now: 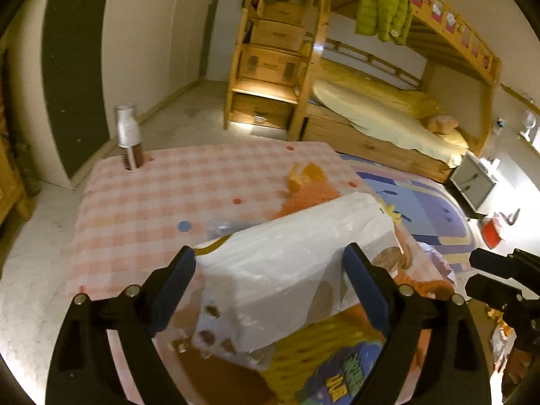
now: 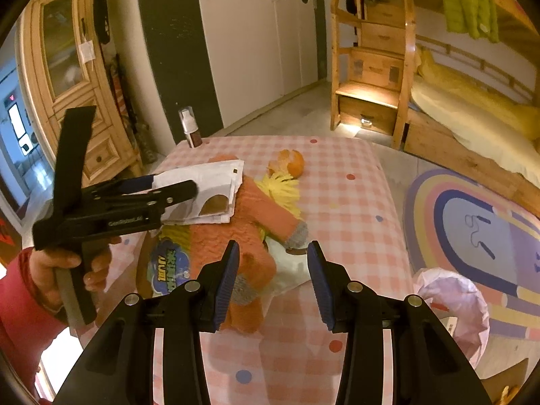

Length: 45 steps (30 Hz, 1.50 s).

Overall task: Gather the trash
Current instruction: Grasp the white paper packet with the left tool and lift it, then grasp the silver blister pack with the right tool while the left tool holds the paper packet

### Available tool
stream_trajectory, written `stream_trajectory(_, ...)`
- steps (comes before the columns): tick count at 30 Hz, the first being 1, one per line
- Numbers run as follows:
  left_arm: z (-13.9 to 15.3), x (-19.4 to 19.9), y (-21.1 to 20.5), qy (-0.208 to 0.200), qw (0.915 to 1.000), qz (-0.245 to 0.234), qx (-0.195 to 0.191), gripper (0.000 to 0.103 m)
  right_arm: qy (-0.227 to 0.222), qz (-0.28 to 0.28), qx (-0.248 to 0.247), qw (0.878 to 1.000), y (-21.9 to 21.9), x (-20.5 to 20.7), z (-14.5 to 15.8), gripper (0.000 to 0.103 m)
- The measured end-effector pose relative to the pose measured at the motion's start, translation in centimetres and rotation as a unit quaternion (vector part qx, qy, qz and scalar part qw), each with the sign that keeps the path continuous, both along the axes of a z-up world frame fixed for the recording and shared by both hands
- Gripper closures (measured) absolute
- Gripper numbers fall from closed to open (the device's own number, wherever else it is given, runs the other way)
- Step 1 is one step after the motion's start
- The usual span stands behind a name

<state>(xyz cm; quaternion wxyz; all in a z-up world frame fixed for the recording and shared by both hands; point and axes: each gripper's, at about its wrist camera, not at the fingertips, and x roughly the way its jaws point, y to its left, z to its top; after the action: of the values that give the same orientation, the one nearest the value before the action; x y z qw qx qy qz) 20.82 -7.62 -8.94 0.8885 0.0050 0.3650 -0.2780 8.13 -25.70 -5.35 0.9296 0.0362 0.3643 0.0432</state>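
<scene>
My left gripper (image 1: pixel 270 263) is shut on a white plastic wrapper (image 1: pixel 290 263) with brown prints and holds it above the checked table (image 1: pixel 141 209); it also shows in the right wrist view (image 2: pixel 175 185) gripping the wrapper (image 2: pixel 206 182). My right gripper (image 2: pixel 273 260) is open and empty, hovering over an orange and yellow doll (image 2: pixel 243 216). Orange peel (image 2: pixel 290 163) lies behind the doll; it also shows in the left wrist view (image 1: pixel 303 175). A yellow and blue snack bag (image 2: pixel 168 270) lies under the doll. White wrapping (image 2: pixel 287 266) lies between my right fingers.
A spray bottle (image 2: pixel 190 131) stands at the table's far left corner. A trash bin with a pale pink liner (image 2: pixel 452 307) stands on the floor right of the table, on a rug (image 2: pixel 479 233). A bunk bed (image 2: pixel 455 118) is behind.
</scene>
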Motion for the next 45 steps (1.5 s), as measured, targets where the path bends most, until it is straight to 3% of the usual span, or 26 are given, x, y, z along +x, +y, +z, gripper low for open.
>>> stream_trajectory(3, -0.2, 0.0, -0.2, 0.006, 0.9999, -0.013, -0.004, 0.030, -0.001, 0.000, 0.000, 1.000, 0.1, -0.2, 0.1, 0.060)
stream_trajectory(8, 1.2, -2.2, -0.1, -0.006, 0.9996, -0.026, 0.000, 0.073, -0.009, -0.004, 0.001, 1.000, 0.2, -0.9, 0.7, 0.060)
stream_trajectory(11, 2.2, -4.3, -0.1, -0.023, 0.9987, -0.047, -0.001, 0.091, -0.014, -0.006, 0.004, 1.000, 0.1, -1.4, 1.0, 0.060)
stream_trajectory(14, 3.3, -7.0, -0.2, -0.049, 0.9969, -0.061, 0.006, 0.101, -0.020, -0.006, 0.006, 1.000, 0.0, -2.1, 1.3, 0.060)
stream_trajectory(21, 7.4, -11.9, 2.4, -0.132, 0.9911, 0.010, 0.019, 0.103, -0.030, -0.004, 0.009, 0.999, -0.4, -3.5, 1.7, 0.060)
stream_trajectory(25, 9.7, -13.2, 5.0, -0.152, 0.9877, 0.037, 0.000, 0.103, -0.033, 0.004, 0.009, 0.999, -0.2, -3.7, 1.7, 0.059)
stream_trajectory(27, 10.0, -13.6, 5.9, -0.156, 0.9861, 0.057, 0.009, 0.103, -0.031, 0.012, 0.010, 0.999, 0.3, -3.5, 1.6, 0.055)
stream_trajectory(40, 5.4, -12.2, 9.3, -0.117, 0.9804, 0.151, 0.048, 0.103, -0.009, 0.066, -0.012, 0.998, 4.9, 0.2, 0.3, 0.054)
stream_trajectory(45, 3.7, -10.8, 10.0, -0.100, 0.9793, 0.166, 0.059, 0.103, -0.009, 0.086, -0.012, 0.996, 7.2, 2.9, 0.2, 0.065)
